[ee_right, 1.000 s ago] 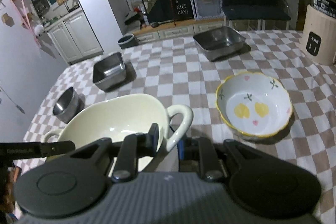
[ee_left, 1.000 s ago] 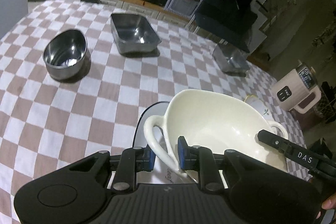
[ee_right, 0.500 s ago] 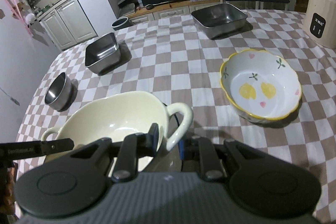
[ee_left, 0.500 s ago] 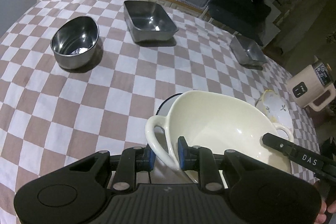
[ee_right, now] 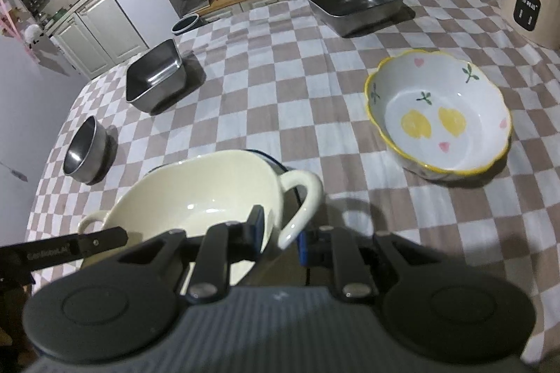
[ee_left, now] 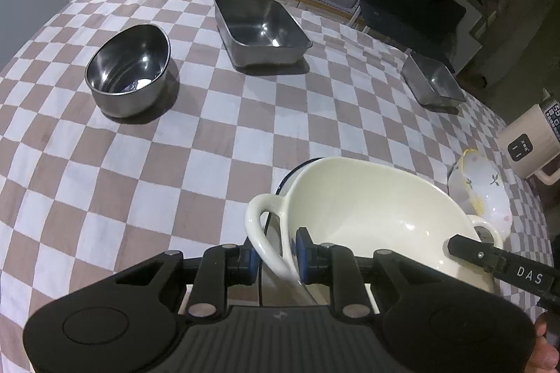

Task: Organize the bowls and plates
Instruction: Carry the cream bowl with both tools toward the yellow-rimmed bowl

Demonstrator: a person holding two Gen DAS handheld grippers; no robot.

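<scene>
A cream two-handled bowl (ee_left: 378, 208) is held between both grippers, low over the checked table. My left gripper (ee_left: 274, 255) is shut on its left handle. My right gripper (ee_right: 280, 234) is shut on its right handle, and the bowl shows in the right wrist view (ee_right: 203, 194) too. A dark-rimmed dish (ee_left: 297, 168) lies under the bowl, mostly hidden. A flowered yellow-rimmed bowl (ee_right: 437, 117) sits to the right. A round steel bowl (ee_left: 127, 68) stands at the left.
A large steel tray (ee_left: 260, 26) and a smaller steel tray (ee_left: 432, 82) stand further back on the table. A beige appliance (ee_left: 528, 142) stands at the right edge. Bare checked cloth (ee_left: 210, 128) lies between the bowls.
Both grippers have come down with the cream bowl, closer to the table and the dish under it. The grips have not changed.
</scene>
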